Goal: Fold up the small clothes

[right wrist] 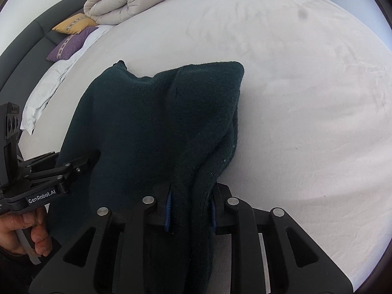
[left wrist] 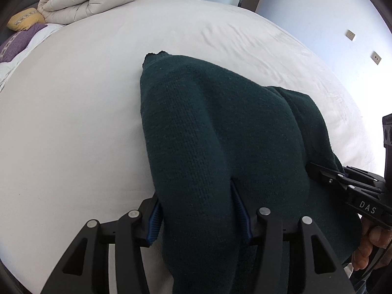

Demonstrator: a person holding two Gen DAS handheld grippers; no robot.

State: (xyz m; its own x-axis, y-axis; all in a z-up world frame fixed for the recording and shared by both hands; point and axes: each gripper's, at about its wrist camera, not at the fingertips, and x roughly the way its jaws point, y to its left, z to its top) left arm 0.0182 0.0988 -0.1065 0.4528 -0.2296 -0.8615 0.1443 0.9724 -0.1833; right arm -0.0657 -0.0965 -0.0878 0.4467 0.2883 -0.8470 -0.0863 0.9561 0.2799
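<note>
My left gripper [left wrist: 198, 208] loosely straddles the dark green knitted garment [left wrist: 220, 127]; my right gripper [right wrist: 189, 208] clamps it, length stretching ahead.

My left gripper [left wrist: 196, 210] points steeply downward, jaws spread partway, blue pads [left wrist: 153, 223] flanking a thick fold of dark green knit. My right gripper [right wrist: 189, 208] also angles down, jaws narrow, pinching a bunched fold. Each hand [right wrist: 22, 230] wraps its handle, fingers on the trigger.
</note>
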